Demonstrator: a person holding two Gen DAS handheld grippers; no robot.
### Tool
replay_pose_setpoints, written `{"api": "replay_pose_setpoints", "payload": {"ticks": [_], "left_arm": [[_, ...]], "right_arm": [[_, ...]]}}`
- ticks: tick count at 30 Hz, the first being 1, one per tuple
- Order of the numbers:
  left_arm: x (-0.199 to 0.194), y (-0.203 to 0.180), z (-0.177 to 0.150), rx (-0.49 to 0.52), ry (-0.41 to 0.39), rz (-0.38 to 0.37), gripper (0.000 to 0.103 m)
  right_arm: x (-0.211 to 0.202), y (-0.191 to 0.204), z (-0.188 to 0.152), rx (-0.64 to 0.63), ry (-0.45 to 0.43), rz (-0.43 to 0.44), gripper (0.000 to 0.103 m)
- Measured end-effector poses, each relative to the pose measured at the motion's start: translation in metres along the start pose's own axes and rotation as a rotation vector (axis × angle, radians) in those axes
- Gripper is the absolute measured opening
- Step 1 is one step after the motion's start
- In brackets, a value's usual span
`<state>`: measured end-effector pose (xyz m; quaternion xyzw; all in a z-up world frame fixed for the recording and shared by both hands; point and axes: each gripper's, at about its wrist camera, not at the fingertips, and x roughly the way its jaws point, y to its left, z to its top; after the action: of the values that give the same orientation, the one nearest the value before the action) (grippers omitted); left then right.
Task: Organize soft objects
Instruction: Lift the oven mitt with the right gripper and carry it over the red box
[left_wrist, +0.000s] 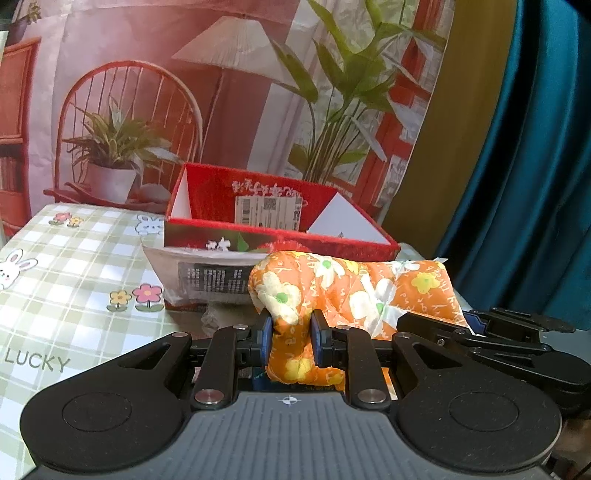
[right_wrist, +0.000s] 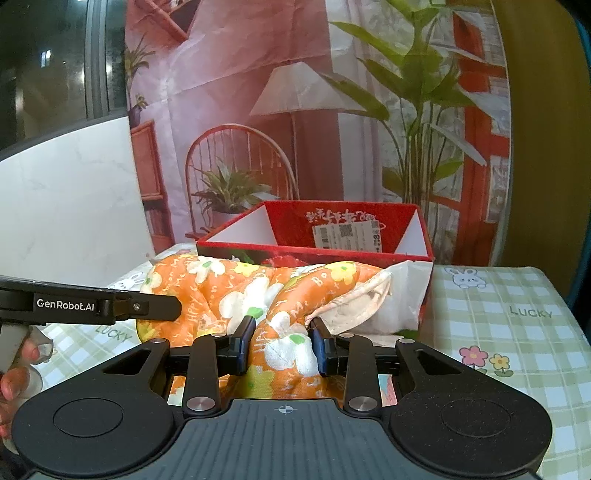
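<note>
Before the red box (left_wrist: 280, 236), both tongs pinch the orange cloth (left_wrist: 354, 284). Left tongs (left_wrist: 291, 332) and right tongs (right_wrist: 282, 339) each clamp a bunched fold, above the table (left_wrist: 74, 258).

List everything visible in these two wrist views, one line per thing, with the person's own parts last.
quilted cloth: one, orange with flowers, bunched in front of the box, held at two spots
box: one, red, open-topped, white label inside, behind the cloth
white packet: one, printed text, against the box front
tablecloth: one, green check with rabbits and flowers
backdrop: one, printed room scene
curtain: one, teal
left gripper: jaws shut on the cloth
right gripper: jaws shut on the cloth
fingers: left edge, right wrist view
</note>
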<state>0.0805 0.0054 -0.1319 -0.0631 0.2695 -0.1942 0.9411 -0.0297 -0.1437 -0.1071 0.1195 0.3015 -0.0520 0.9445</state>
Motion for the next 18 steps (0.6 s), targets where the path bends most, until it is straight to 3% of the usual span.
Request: {"api": "replay_pose_setpoints", "payload": {"ticks": [9, 18], "left_arm": [[-0.017, -0.006, 0.020, 0.024, -0.086, -0.003, 0.022], [-0.016, -0.008, 0.045, 0.053, -0.117, -0.005, 0.022]], "right_arm": [[-0.010, 0.007, 0.023, -0.035, -0.053, 0.004, 0.029], [-0.007, 0.006, 0.051, -0.067, -0.080, 0.015, 0.029]]}}
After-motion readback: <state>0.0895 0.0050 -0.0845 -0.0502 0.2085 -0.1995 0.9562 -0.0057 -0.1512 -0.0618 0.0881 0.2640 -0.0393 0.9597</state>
